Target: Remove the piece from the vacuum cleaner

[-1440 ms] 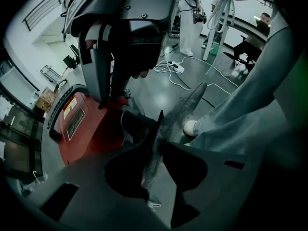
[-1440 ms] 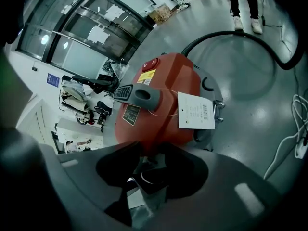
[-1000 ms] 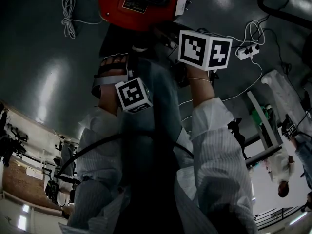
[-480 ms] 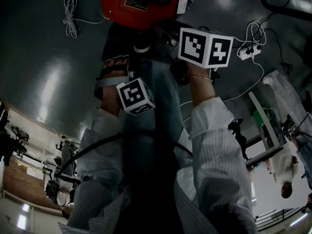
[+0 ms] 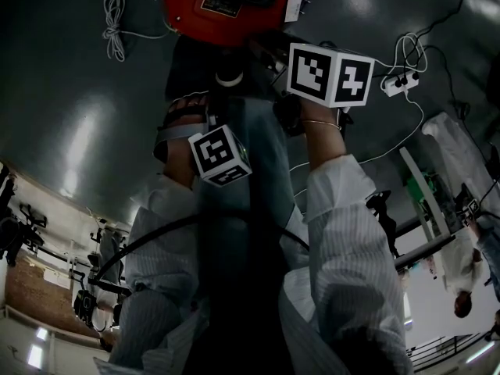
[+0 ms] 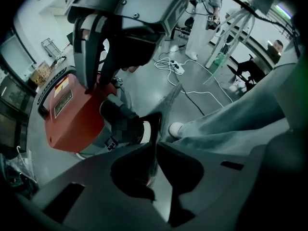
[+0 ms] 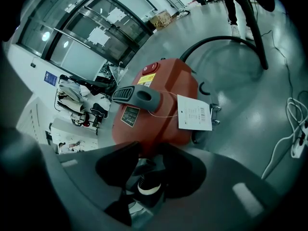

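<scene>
The red vacuum cleaner [image 5: 226, 6] lies on the grey floor ahead of the person's legs. A black piece with a white ring [image 7: 147, 186] sticks out of its near end. My right gripper [image 7: 149, 150] has this piece between its jaws and looks shut on it. In the left gripper view that gripper [image 6: 98, 83] reaches down to where the piece [image 6: 115, 117] meets the red body [image 6: 67, 109]. My left gripper [image 6: 155, 129] is close beside it, its jaws nearly together on a thin grey strip [image 6: 166, 102]. I cannot tell what the strip is.
A white tag [image 7: 194, 112] hangs from the vacuum's handle, and a black hose [image 7: 216, 40] arcs behind it. A white power strip [image 5: 398, 80] and a coiled white cable [image 5: 111, 26] lie on the floor. Another person [image 5: 457, 264] stands at the right.
The left gripper's marker cube has drifted slightly right and down. Nothing else has visibly changed.
</scene>
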